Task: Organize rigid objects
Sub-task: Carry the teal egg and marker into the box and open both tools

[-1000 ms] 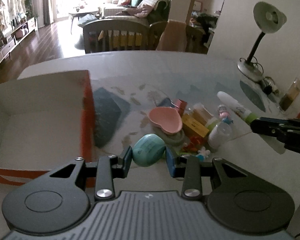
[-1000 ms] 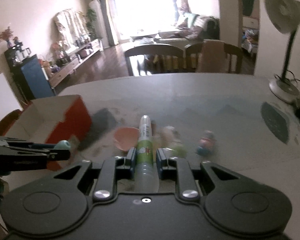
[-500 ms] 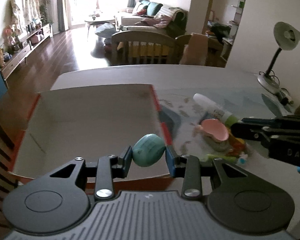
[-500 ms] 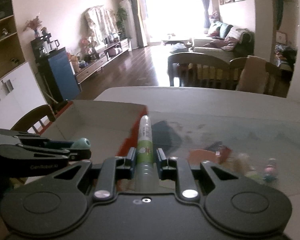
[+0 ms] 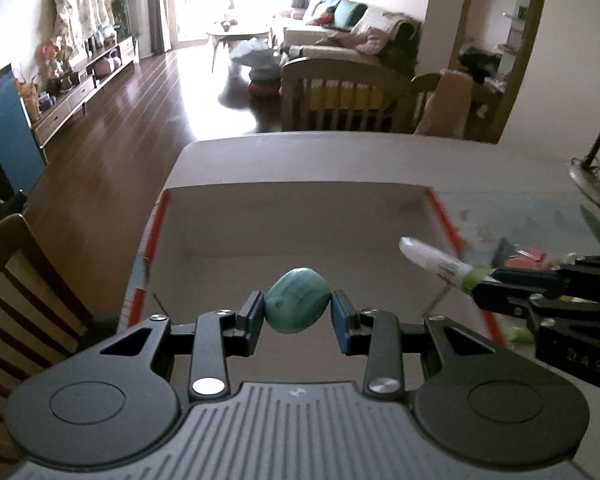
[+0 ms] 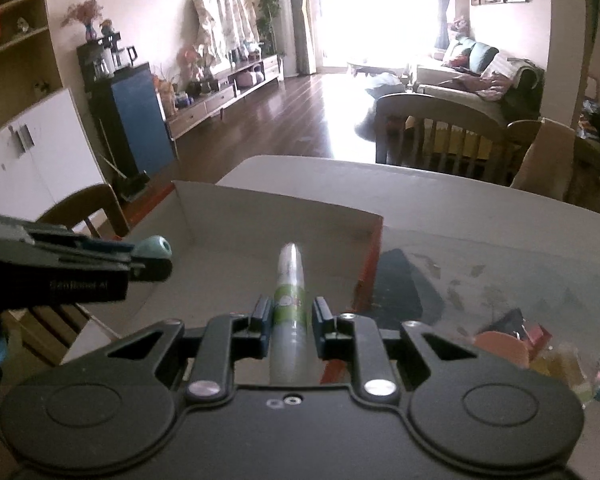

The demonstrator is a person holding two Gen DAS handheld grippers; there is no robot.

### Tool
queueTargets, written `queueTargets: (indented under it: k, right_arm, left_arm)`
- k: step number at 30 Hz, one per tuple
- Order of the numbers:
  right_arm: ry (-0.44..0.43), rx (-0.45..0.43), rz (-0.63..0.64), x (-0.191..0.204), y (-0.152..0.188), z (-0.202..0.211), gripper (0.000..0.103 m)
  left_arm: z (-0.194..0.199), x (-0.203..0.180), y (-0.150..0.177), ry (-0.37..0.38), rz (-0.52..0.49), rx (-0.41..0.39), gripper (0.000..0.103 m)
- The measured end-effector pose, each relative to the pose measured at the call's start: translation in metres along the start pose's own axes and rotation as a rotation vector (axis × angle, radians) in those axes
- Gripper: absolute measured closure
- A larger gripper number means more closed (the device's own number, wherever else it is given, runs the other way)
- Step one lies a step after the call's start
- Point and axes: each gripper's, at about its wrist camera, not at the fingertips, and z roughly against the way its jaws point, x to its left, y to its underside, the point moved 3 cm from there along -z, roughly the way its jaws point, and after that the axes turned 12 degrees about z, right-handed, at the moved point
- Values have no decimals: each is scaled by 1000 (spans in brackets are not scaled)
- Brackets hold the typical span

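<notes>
Since the earlier frames both grippers had travelled sideways off the cluttered end of the table and out over the open cardboard box [image 5: 300, 216], each carrying its load along unchanged. The left gripper [image 5: 297, 309] was clamped on a teal egg-shaped object [image 5: 296, 306], its blue pads pressing the object's two sides, and it hung above the pale box floor near the middle of the box. The right gripper [image 6: 289, 314] was closed tight around a slim white tube with a green label [image 6: 289, 292], which pointed forward between the fingers and reached out over the box floor; from the left wrist view the same tube [image 5: 434, 260] jutted leftward out of the right gripper [image 5: 485, 280], just inside the box's red-edged right wall. From the right wrist view the left gripper [image 6: 150, 258] stood off to the left over the box, with the teal object's end [image 6: 154, 247] showing at its tip. The remaining small items [image 6: 532, 344], a pinkish dish, a red packet and a little figurine among them, lay blurred on the patterned tablecloth [image 6: 500, 272] well to the right of the box. A wooden chair [image 5: 24, 288] stood at the table's left side.
</notes>
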Motion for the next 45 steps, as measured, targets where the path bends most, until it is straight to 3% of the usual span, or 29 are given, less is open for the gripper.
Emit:
queueTargets:
  k: [6, 17, 22, 29, 35, 39, 45]
  right_arm:
    - [-12, 77, 26, 17, 0, -42, 87]
    - [-21, 84, 73, 28, -7, -64, 85]
    - [-15, 128, 31, 22, -5, -77, 79]
    - [-32, 125, 9, 17, -8, -76, 73]
    - [-46, 125, -1, 15, -5, -69, 64]
    - [-47, 122, -13, 16, -3, -63, 63]
    - [-48, 100, -25, 15, -1, -49, 61]
  left_arm:
    - [-42, 15, -7, -31, -35, 77, 68]
    - [-101, 24, -1, -65, -128, 227, 68]
    - [-115, 22, 7, -67, -165, 290, 68]
    - [-124, 20, 10, -67, -187, 377, 67]
    - [-120, 16, 13, -74, -204, 364, 64]
    - [-108, 17, 16, -64, -191, 336, 46]
    - [-84, 23, 17, -44, -168, 284, 45]
